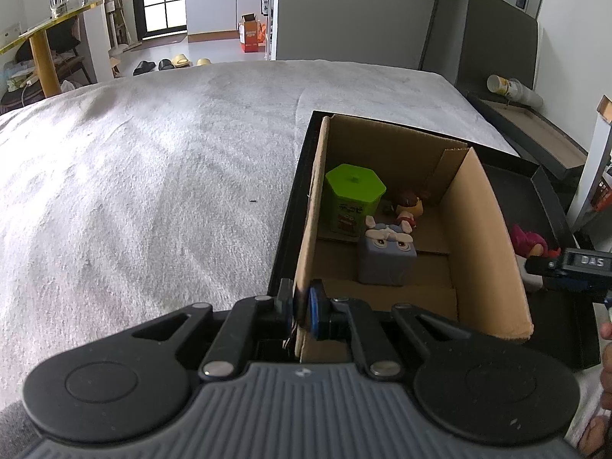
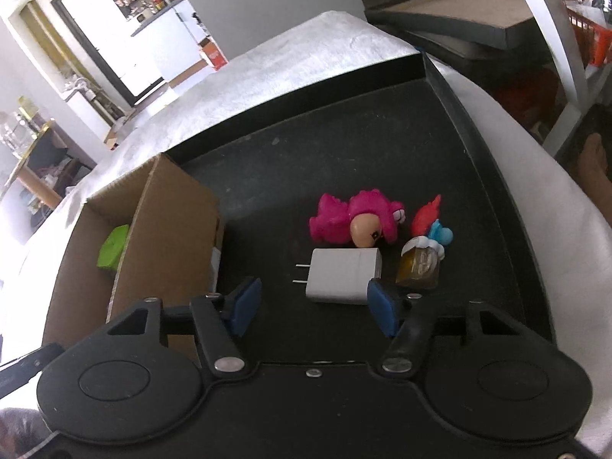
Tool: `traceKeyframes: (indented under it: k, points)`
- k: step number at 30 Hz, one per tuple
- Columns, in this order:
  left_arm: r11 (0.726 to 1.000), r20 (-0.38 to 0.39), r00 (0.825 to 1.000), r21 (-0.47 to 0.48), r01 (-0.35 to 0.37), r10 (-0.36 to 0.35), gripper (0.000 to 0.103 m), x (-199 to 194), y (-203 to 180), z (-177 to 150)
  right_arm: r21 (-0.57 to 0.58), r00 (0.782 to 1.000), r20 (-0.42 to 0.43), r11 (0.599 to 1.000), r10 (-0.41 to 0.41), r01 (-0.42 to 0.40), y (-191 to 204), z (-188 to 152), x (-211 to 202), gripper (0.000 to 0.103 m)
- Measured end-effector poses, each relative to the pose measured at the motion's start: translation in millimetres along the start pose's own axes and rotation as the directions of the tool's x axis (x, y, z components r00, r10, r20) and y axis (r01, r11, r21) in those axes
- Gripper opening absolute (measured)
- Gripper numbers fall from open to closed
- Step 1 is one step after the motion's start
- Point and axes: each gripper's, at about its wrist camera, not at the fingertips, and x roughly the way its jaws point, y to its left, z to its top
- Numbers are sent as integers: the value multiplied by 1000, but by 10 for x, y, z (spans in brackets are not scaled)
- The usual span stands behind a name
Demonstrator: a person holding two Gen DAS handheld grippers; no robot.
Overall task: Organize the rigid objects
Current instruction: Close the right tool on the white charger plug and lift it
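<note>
R gripper (image 2: 313,308) open, charger (image 2: 344,277) just ahead, btwn fingers.

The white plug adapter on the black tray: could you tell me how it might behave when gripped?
The white plug adapter looks like a rigid block, so probably won't deform. Its glossy sides may slip. Lying flat, it seems unlikely to roll.

Support = bed with pale fuzzy blanket (image 1: 153,160), running ahead and to the left of the left gripper. Directly on blanket: shallow black tray (image 2: 451,176), just ahead of both grippers, toward the right edge of the bed. Small dark speck (image 1: 253,201) on blanket just left of tray. Rest of blanket bare
</note>
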Motion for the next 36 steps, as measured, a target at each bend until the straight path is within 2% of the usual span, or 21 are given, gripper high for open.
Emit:
traceKeyframes:
  k: [10,17,19,20,28,36]
  points:
    - [1000,3,1000,-15,10,-10,8,-6,33,-2,-55,991,2,989,-134,134,164,-49,210,62]
    - [1000,6,1000,-18,7,-7,8,-5,38,-2,-125,981,6,973,-195,194,230,-70,357,63]
    - [1000,7,1000,-18,5,-5,8,-7,38,-1,-148,977,13,966,-214,214,253,-82,354,50]
    - [1000,7,1000,-19,5,-4,8,-7,40,-1,-157,975,15,962,-222,222,259,-88,349,51]
    - [1000,9,1000,-26,4,-4,8,-4,38,-6,-160,989,-17,977,-147,142,232,-157,133,50]
    - [1000,11,1000,-25,3,-3,8,0,32,-4,-186,993,-11,976,-114,110,352,-182,-84,50]
